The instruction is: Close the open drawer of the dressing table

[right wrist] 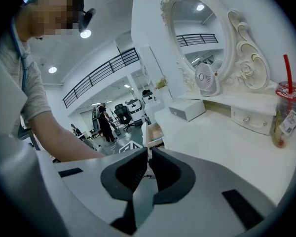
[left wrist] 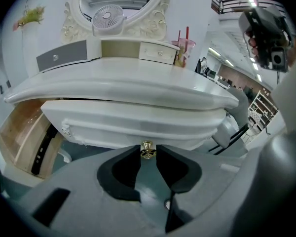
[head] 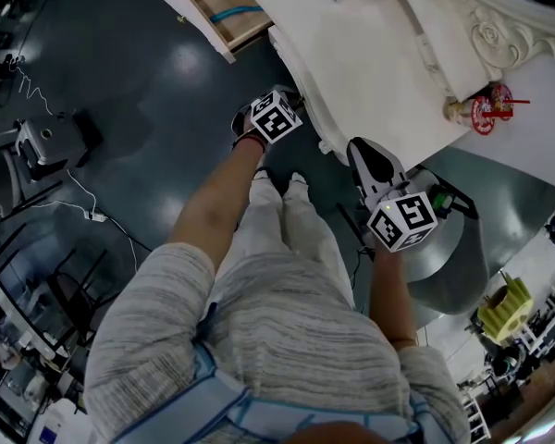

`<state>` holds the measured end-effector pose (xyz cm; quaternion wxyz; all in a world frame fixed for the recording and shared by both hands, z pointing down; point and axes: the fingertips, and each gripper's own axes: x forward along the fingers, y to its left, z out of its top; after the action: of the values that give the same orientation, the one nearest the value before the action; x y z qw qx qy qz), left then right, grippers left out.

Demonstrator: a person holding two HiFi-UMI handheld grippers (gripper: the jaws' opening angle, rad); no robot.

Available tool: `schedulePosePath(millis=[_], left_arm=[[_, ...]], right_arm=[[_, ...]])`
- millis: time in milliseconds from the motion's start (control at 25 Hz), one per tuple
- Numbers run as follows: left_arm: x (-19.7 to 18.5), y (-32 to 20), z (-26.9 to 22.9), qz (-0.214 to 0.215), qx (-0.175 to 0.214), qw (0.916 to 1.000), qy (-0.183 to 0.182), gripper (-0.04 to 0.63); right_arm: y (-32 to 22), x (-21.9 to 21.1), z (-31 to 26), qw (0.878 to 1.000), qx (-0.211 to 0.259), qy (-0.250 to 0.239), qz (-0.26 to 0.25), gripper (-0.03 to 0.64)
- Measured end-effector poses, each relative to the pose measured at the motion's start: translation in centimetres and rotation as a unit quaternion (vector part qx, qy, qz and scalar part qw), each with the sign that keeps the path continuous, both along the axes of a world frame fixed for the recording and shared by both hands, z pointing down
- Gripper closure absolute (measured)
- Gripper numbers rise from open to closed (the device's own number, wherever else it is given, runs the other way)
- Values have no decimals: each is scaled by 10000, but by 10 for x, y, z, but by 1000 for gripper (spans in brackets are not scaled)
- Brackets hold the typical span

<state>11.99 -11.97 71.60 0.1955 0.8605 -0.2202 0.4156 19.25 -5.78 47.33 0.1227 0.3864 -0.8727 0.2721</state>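
The white dressing table (head: 370, 72) has a side drawer (head: 217, 12) pulled far out, its wooden inside showing. That drawer appears at the left of the left gripper view (left wrist: 24, 137) and beyond the jaws in the right gripper view (right wrist: 155, 132). My left gripper (left wrist: 147, 153) is at the table's front edge (head: 279, 109), shut on the small brass knob (left wrist: 147, 149) of the middle drawer front (left wrist: 133, 125). My right gripper (head: 359, 148) hangs above the tabletop's near right part, its jaws (right wrist: 149, 157) nearly together with nothing between them.
A pink cup with a red straw (head: 486, 111) stands on the tabletop at the right. A small fan (left wrist: 107, 19) sits under the oval mirror (right wrist: 200, 28). A grey chair (head: 462, 266) is beside my right arm. My legs (head: 282, 211) are close to the table.
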Motion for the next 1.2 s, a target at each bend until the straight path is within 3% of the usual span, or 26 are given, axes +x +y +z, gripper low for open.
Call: schedulePosePath(millis=[640, 1200], left_arm=[[26, -25, 2, -13, -11, 10000, 46, 486], [21, -23, -2, -286, -147, 9991, 266, 483]], right_arm=[[2, 6, 4, 9999, -65, 7, 84, 604], [3, 0, 3, 10000, -26, -19, 8, 604]])
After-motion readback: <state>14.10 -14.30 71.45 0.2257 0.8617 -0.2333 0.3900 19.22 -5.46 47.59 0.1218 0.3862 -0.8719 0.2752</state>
